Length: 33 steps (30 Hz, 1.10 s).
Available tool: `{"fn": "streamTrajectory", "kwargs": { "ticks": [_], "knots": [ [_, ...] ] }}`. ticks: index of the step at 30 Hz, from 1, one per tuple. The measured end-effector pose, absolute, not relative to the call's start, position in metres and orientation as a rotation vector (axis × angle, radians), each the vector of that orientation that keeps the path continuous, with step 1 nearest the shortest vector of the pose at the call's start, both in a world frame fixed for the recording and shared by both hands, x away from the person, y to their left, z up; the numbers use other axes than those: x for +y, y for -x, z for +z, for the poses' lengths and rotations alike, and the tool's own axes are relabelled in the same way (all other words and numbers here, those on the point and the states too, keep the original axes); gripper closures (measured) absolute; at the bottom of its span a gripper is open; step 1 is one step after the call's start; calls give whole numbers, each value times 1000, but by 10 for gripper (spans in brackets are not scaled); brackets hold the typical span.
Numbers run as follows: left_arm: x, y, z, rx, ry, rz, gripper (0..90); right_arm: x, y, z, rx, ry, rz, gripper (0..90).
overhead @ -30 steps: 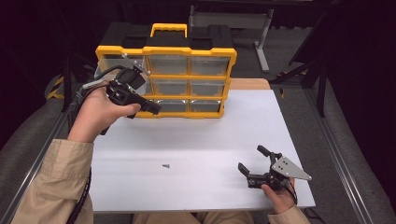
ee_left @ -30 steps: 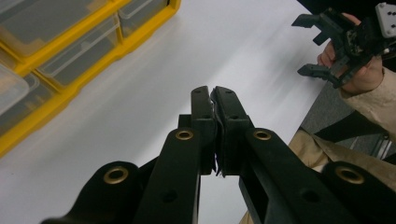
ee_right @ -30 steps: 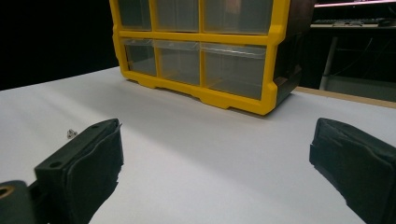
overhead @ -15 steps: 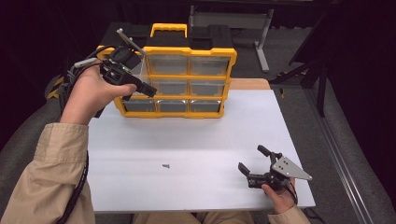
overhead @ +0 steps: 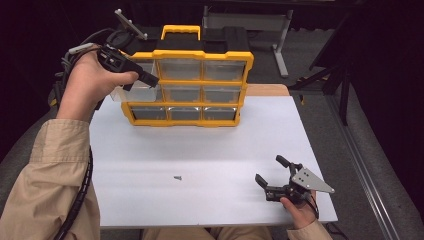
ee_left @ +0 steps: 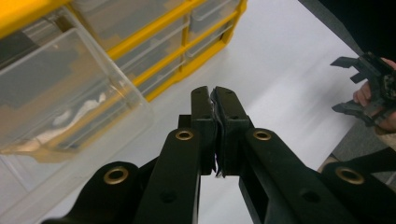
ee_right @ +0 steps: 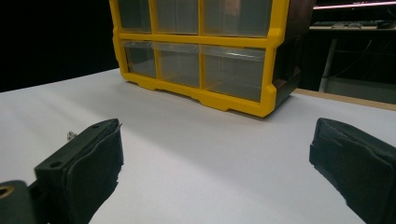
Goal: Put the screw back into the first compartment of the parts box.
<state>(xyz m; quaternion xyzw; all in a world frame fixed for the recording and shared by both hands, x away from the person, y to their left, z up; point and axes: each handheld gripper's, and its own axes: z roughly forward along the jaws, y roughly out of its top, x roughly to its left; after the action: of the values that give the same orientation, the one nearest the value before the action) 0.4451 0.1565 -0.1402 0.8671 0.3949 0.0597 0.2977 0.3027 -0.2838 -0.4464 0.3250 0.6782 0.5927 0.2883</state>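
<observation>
Holding our clenched left gripper (overhead: pixel 150 80) beside the pulled-out clear drawer (overhead: pixel 134 91) jutting lengthwise toward the worktop's (overhead: pixel 200 150) left edge, our released right gripper (overhead: pixel 272 172) rests near its bare front-right corner.

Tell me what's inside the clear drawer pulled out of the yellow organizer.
The pulled-out drawer of the yellow organizer looks empty in the left gripper view: only reflections show through its clear walls. In the high view, the left hand and left tool cover part of it.

Yellow drawer cabinet (overhead: pixel 192 80) blocking the upper middle of the high view, one clear drawer (overhead: pixel 134 91) jutting out at its left side, broad bare white table (overhead: pixel 200 150) across the centre, a tiny screw (overhead: pixel 177 177) lower centre, right gripper (overhead: pixel 271 175) occupying the lower right corner
</observation>
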Motion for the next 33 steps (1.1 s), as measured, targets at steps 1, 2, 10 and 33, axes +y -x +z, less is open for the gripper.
{"fn": "streamTrajectory", "kwargs": {
  "ticks": [1,2,10,33],
  "knots": [
    [157,-446,-140,1057,-2302,163,876,-284,-303,-446,1812,-867,1583,31],
    [158,-448,-139,1061,-2297,168,876,-284,-303,-446,1812,-867,1583,31],
    [163,-459,-137,1102,-2276,175,876,-287,-303,-446,1805,-864,1569,31],
    [188,-482,-152,1211,-2200,324,754,-285,-303,-446,1801,-876,1583,31]
  ]
}}
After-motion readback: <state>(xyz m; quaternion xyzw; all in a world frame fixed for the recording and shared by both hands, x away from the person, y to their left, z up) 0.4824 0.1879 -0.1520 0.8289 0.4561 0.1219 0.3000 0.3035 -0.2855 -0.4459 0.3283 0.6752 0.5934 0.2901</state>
